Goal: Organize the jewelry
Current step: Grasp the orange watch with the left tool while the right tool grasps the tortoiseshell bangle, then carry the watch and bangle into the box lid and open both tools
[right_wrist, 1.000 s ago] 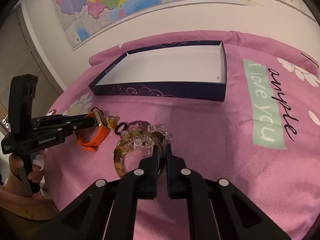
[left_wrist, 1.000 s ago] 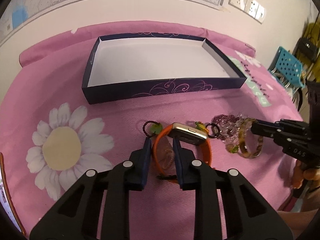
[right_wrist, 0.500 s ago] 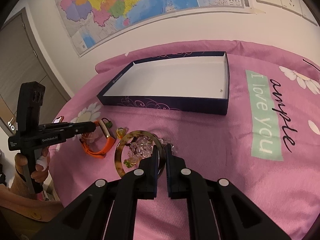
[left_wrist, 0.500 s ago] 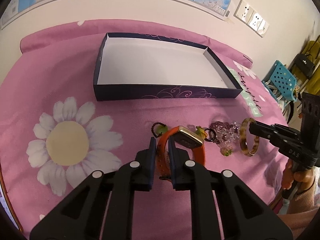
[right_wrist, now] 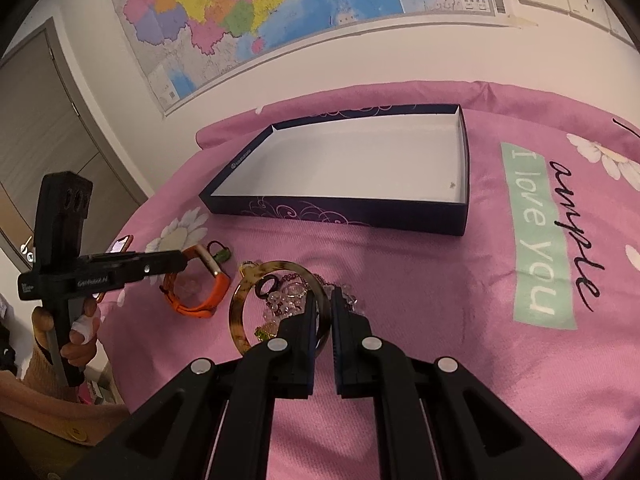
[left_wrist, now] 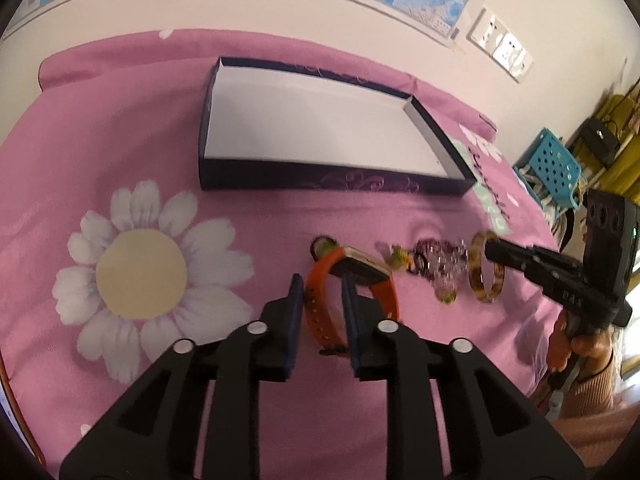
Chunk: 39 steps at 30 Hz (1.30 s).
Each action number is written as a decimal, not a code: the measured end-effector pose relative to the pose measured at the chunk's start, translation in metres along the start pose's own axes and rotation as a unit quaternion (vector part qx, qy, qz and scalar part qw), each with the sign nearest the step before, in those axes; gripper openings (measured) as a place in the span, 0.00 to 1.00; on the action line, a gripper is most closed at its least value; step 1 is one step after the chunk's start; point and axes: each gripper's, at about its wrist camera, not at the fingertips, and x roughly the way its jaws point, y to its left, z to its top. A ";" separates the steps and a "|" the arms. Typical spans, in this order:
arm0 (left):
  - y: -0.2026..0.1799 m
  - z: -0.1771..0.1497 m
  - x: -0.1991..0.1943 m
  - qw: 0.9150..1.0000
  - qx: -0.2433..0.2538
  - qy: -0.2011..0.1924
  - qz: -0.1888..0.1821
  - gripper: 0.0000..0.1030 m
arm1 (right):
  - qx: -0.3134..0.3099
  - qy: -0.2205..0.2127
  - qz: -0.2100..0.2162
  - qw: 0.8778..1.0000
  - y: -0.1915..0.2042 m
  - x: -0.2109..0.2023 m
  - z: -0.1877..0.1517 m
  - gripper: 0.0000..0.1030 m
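Note:
My left gripper point(left_wrist: 320, 286) is shut on the orange-strapped watch point(left_wrist: 352, 292) and holds its strap between the two fingers. The watch also shows in the right wrist view point(right_wrist: 200, 288). My right gripper point(right_wrist: 324, 304) is shut on a tortoiseshell bangle point(right_wrist: 240, 312) and holds it tilted above the pink cloth; the bangle also shows in the left wrist view point(left_wrist: 486, 268). A pile of clear and purple beads point(left_wrist: 440, 264) with small green charms lies between watch and bangle. The empty dark blue box point(left_wrist: 320, 182) with a white inside sits beyond.
The pink floral bedspread point(left_wrist: 140, 272) covers the surface. A blue perforated stool point(left_wrist: 554, 168) stands off to the right. A phone point(right_wrist: 122, 245) lies at the cloth's left edge. A wall with a map and sockets is behind the box.
Both grippers have risen and pulled back a little. The bangle has lifted off the bead pile and tilted up. The watch has come up with my left gripper.

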 end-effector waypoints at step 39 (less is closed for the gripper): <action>0.003 0.030 -0.010 1.000 0.025 -0.002 -0.013 0.08 | 0.014 -0.004 0.011 1.000 -0.006 0.004 -0.001 0.06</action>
